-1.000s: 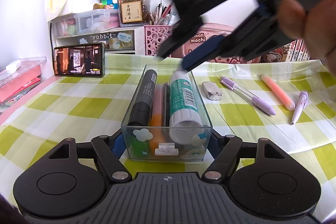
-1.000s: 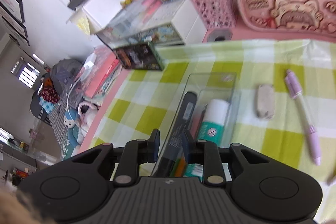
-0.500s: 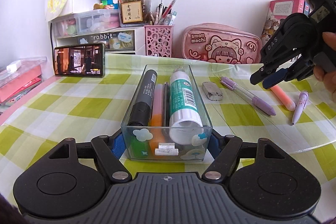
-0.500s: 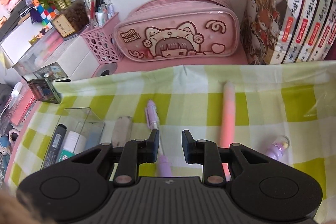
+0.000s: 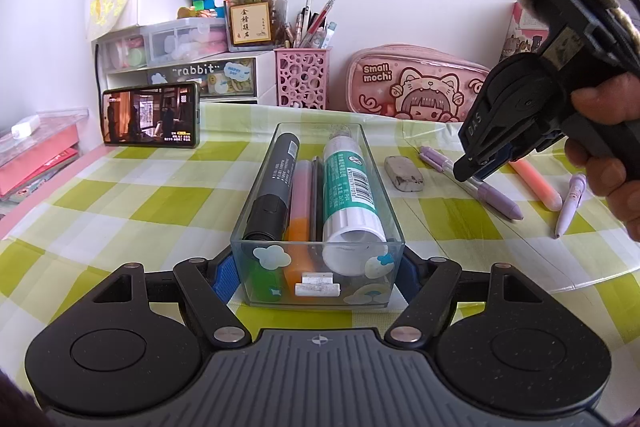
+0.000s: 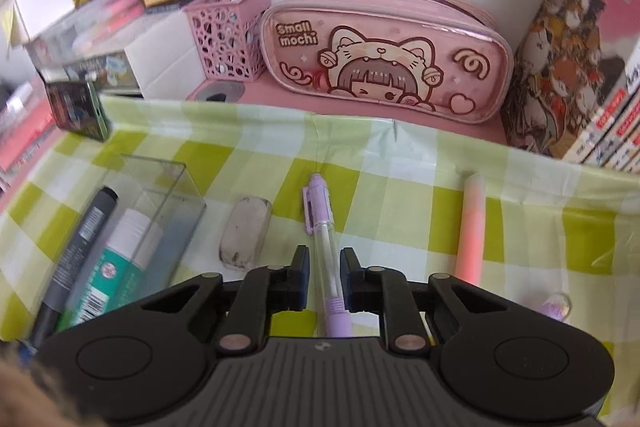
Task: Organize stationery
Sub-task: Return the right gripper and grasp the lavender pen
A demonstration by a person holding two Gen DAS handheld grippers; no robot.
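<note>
The left gripper (image 5: 318, 267) is bracing the tray (image 5: 384, 187), already holding marker, highlighters and glue. The right gripper (image 6: 324, 267), fingers slightly apart, is straddling the purple pen (image 6: 326, 247) on the desk (image 6: 400, 195), ungrasped. Eraser (image 6: 244, 231), pink highlighter (image 6: 472, 223) and another pen are remaining.

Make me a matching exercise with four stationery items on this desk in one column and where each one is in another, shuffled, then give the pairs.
Things:
1. glue stick
2. eraser
3. purple pen
4. pink highlighter

Places:
A. between the fingers of the right tool
B. inside the clear box that the left tool holds
C. on the checked cloth, right of the purple pen
D. on the cloth between the box and the purple pen

Pairs: 1-B, 2-D, 3-A, 4-C
</note>
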